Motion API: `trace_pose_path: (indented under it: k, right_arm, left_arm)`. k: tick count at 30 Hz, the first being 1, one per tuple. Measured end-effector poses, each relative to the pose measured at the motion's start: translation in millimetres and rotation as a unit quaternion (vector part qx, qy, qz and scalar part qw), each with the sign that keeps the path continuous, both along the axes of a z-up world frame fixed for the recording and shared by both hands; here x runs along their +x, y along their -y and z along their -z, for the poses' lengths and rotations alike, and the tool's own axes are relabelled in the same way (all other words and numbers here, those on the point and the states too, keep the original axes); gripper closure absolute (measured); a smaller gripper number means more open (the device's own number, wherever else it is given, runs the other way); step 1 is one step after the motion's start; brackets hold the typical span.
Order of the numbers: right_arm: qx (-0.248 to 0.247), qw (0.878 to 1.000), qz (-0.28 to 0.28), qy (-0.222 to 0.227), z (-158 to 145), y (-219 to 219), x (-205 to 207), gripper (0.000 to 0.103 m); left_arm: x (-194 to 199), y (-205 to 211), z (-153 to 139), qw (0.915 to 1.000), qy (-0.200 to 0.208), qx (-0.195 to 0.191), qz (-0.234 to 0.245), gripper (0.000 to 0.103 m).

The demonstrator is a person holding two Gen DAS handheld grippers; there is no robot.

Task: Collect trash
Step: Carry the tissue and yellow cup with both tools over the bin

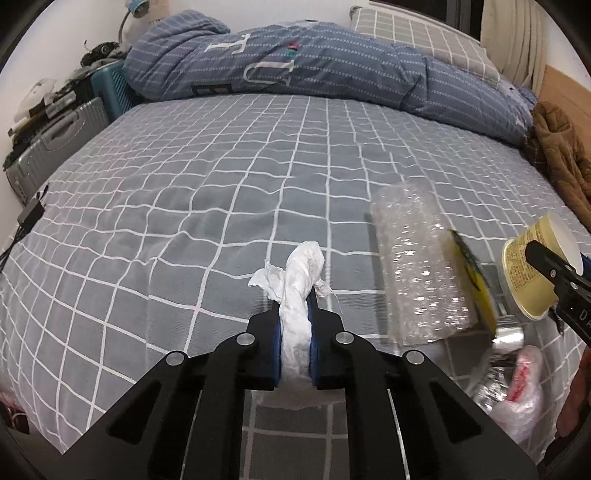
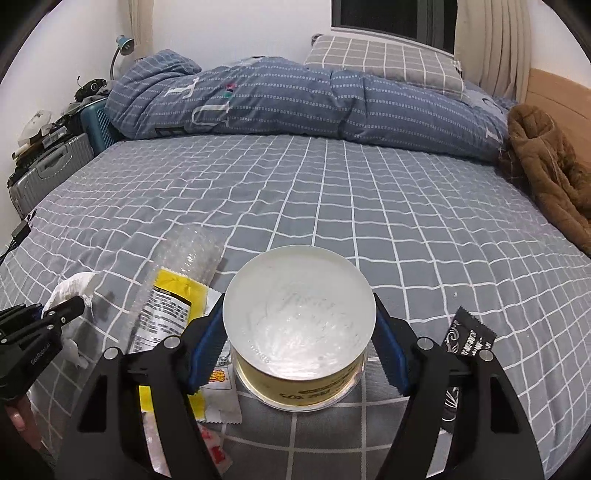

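Trash lies on the grey checked bed (image 2: 332, 206): a bubble-wrap roll (image 1: 417, 266) near a yellow packet (image 2: 173, 295). Right gripper (image 2: 299, 332) has fingers pressed on a yellow cup (image 2: 299, 325), probably lifted slightly. Left gripper (image 1: 295, 332) pinches a white tissue (image 1: 301, 280). Beside the cup lies a small black sachet (image 2: 467, 338).

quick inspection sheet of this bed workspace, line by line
surface: grey checked bedsheet, wrinkled.
job's things: crumpled tissue; yellow paper cup; bubble wrap roll; yellow wrapper; black sachet.
clutter: brown jacket; blue duvet.
grippers: left claw shut on crumpled tissue; right claw around yellow paper cup, pads touching its sides.
cables: black adapter and cords at the bed's left edge.
surroundings: suitcases, lamp, window.
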State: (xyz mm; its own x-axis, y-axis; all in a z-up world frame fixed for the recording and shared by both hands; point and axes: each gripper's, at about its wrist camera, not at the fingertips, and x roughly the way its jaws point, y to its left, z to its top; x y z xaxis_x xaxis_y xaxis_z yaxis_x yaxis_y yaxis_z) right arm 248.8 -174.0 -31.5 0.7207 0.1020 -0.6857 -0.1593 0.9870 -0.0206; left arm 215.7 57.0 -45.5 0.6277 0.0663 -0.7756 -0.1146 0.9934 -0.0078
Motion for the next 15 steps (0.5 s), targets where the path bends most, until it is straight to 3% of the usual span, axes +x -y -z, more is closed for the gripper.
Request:
trace_pose_path:
  k: [15]
  right_arm:
    - [-0.01,1.0,-0.009,0.014,-22.6,-0.7,-37.3,0.034]
  left_arm:
    - [-28.7,19.4,-24.8,0.9996,0.018,-0.004,0.021,0.093]
